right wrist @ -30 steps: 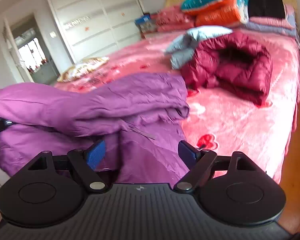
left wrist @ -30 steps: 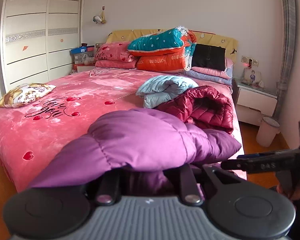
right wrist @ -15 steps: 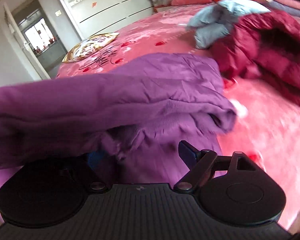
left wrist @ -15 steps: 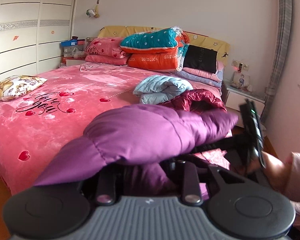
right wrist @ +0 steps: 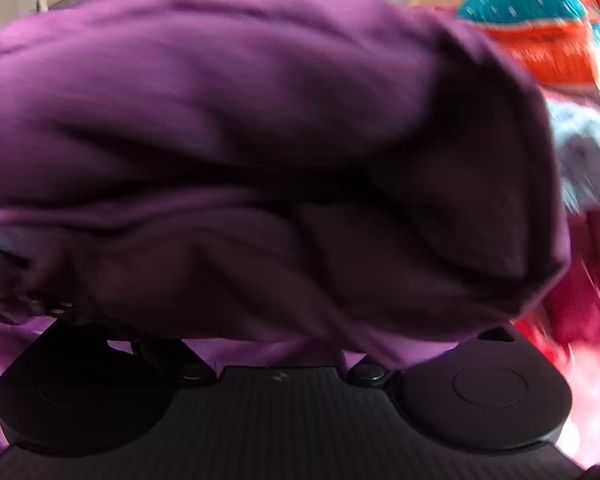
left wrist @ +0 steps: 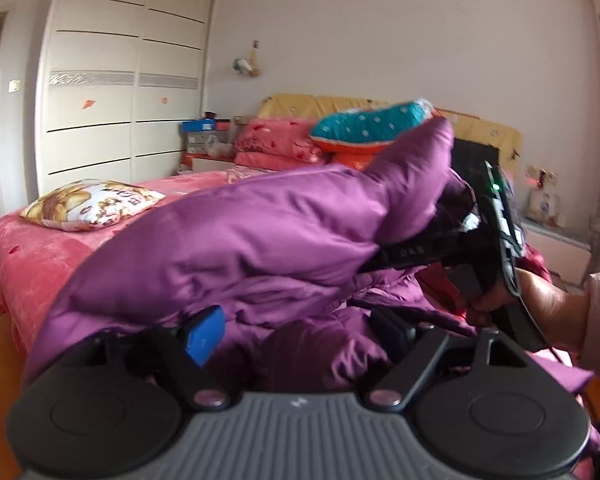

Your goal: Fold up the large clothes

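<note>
A purple padded jacket (left wrist: 260, 236) hung bunched in mid-air over the near edge of a pink-covered bed (left wrist: 32, 256), caught partway through a fold. The left gripper (left wrist: 300, 330) was opening, its jaws already wide; loose purple cloth lay between them, but the one blue pad (left wrist: 204, 334) in sight pressed on nothing. The right gripper (left wrist: 396, 258), held in a person's hand (left wrist: 540, 308), reached in under the raised bulk of the jacket from the right; its fingers were buried in cloth in both views, so whether they gripped could not be told. In the right wrist view the jacket (right wrist: 260, 140) filled almost the whole picture, blurred. Judging by the heap, one part had been thrown over the rest, yet nothing lay flat or squared, and the garment had still to be set down and smoothed. Beyond it a maroon jacket (left wrist: 536, 258) waited unfolded towards the bed's right edge, and a patterned cushion (left wrist: 88, 204) lay at its left edge.
</note>
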Available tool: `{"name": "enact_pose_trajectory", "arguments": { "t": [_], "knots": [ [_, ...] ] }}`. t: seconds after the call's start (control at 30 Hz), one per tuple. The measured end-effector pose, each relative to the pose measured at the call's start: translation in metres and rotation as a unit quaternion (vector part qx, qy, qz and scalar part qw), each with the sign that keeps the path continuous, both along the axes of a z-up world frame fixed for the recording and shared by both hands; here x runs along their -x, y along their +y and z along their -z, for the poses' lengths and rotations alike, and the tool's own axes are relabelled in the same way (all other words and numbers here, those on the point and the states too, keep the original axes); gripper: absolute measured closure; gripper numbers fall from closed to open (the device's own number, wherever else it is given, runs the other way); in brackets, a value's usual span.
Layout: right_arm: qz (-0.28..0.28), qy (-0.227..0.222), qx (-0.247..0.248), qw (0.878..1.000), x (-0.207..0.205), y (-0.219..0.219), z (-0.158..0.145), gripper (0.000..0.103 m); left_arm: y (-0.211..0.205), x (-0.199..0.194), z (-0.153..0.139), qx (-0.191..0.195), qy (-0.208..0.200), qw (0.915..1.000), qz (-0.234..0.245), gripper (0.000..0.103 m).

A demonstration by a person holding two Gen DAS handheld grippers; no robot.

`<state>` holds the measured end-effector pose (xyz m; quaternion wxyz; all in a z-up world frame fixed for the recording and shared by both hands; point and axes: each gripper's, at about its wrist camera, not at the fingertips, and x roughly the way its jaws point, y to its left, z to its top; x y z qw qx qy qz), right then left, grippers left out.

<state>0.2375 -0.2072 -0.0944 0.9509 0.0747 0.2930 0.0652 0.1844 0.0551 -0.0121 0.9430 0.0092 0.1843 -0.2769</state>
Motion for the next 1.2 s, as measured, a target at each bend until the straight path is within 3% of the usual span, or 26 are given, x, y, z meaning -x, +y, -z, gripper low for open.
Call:
{"name": "enact_pose_trajectory", "arguments": {
  "t": [0.1,0.2,0.33,0.43,0.53,0.67,0.77,0.93,1.03,1.1,1.13,1.2],
  "knots": [
    [-0.001,-0.006,0.030,1.000,-0.037,0.020,0.003,0.000,0.004,-0.014,0.011,0.018,0.002,0.9998,-0.012,0.021],
    [0.013,0.000,0.058,0.998,-0.067,0.034,0.013,0.000,0.006,-0.019,0.023,0.030,0.000,0.9994,-0.016,0.014],
    [0.042,0.030,0.069,0.996,-0.106,0.042,0.027,0.000,0.002,-0.020,0.037,0.032,-0.001,0.9992,-0.023,0.010],
    [0.049,0.045,0.071,0.995,-0.125,0.050,0.034,0.000,0.000,-0.026,0.048,0.032,-0.013,0.9987,-0.038,0.004],
    [0.040,0.049,0.110,0.992,-0.132,0.065,0.044,0.000,-0.004,-0.039,0.063,0.030,-0.012,0.9981,-0.053,0.004],
    [0.056,0.045,0.197,0.978,-0.137,0.083,0.052,0.000,-0.009,-0.048,0.079,0.032,-0.001,0.9973,-0.066,0.004],
    [0.088,0.042,0.238,0.966,-0.153,0.068,0.048,0.000,-0.008,-0.047,0.085,0.043,0.003,0.9970,-0.064,0.003],
    [0.099,0.083,0.284,0.950,-0.181,0.045,0.069,0.000,-0.010,-0.042,0.091,0.037,0.000,0.9979,-0.053,0.002],
    [0.102,0.093,0.342,0.929,-0.205,0.032,0.088,0.000,-0.012,-0.035,0.089,0.025,-0.012,0.9986,-0.044,0.002],
    [0.140,0.093,0.373,0.912,-0.212,0.014,0.093,0.000,-0.011,-0.030,0.086,0.024,-0.015,0.9988,-0.038,0.002],
    [0.163,0.101,0.357,0.914,-0.212,0.003,0.089,0.000,-0.011,-0.028,0.085,0.027,-0.016,0.9989,-0.036,0.002],
    [0.195,0.129,0.278,0.932,-0.206,-0.035,0.082,0.000,-0.012,-0.026,0.085,0.033,-0.017,0.9989,-0.028,0.002]
  ]
}}
